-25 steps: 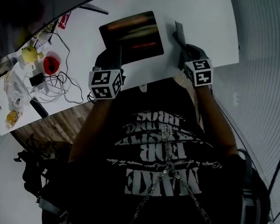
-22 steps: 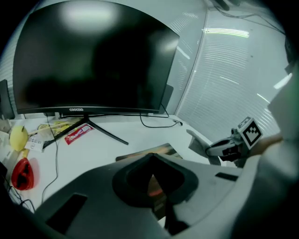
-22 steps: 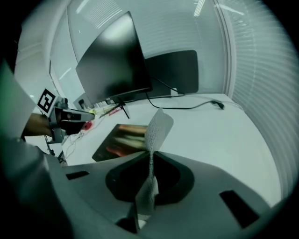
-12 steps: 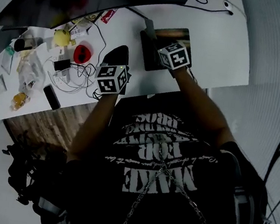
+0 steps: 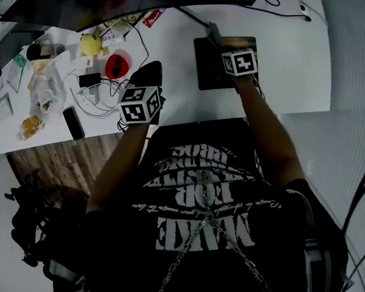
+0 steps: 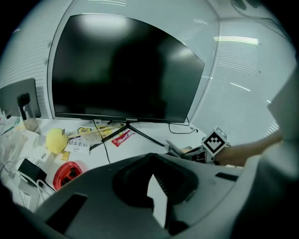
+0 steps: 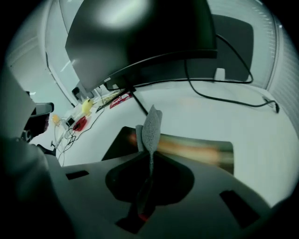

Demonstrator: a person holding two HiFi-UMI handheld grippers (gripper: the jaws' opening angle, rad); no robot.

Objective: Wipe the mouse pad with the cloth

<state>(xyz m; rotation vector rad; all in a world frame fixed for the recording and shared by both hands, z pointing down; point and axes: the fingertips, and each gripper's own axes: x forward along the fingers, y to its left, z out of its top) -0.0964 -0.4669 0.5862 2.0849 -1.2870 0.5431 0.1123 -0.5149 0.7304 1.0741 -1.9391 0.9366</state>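
Right gripper (image 7: 149,161): jaws pressed together on the grey cloth (image 7: 151,127), which we record as a narrow folded strip standing up out of the jaw tips. Cloth position: over the far left part of the mouse pad (image 7: 191,150); we cannot tell whether it touches the surface. Mouse pad: dark, rectangular, with an orange-streaked print, lying flat on the white table (image 7: 261,135) in front of the person, to the right. Left gripper (image 6: 156,198): jaws a little apart, a thin wedge of white table showing between them, nothing held. In the head view we place it above the near edge of the table, to the left of the pad and clear of it. Just beyond it we list a red round object (image 5: 118,65), a tangle of cables (image 5: 92,97) and a yellow object (image 5: 90,43). At the back of the table stands a dark monitor (image 6: 126,65) on a splayed stand. Behind the right gripper, the person's bare forearm (image 5: 265,126) reaches in over the near table edge.
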